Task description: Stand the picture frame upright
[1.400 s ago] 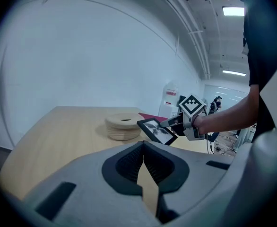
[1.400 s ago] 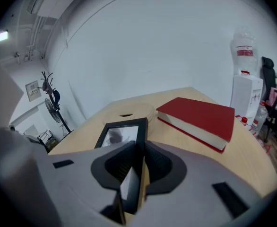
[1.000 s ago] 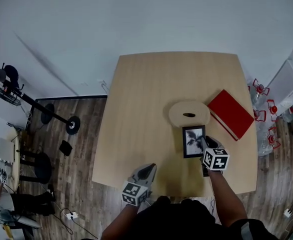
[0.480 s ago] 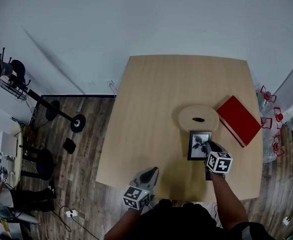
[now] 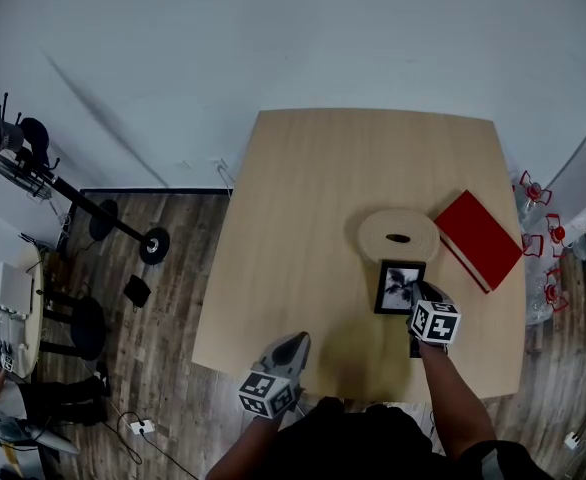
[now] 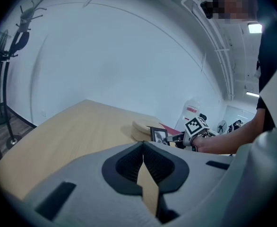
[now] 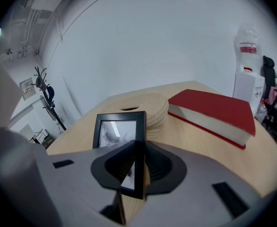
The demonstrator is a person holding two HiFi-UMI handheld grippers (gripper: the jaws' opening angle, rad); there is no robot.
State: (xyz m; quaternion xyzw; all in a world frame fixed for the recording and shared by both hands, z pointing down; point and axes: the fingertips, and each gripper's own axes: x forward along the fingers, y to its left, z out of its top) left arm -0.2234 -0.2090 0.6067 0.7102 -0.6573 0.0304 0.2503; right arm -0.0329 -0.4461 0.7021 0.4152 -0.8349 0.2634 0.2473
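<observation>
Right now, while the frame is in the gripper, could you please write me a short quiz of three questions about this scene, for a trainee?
1. True or false: the right gripper is shut on an edge of the picture frame.
2. In the head view, which thing lies on the table to the right of the round woven mat? A. a red book B. a white mug C. a pair of scissors
3. Fill in: the left gripper is shut and holds ____.
Key: 1 true; 2 A; 3 nothing.
</observation>
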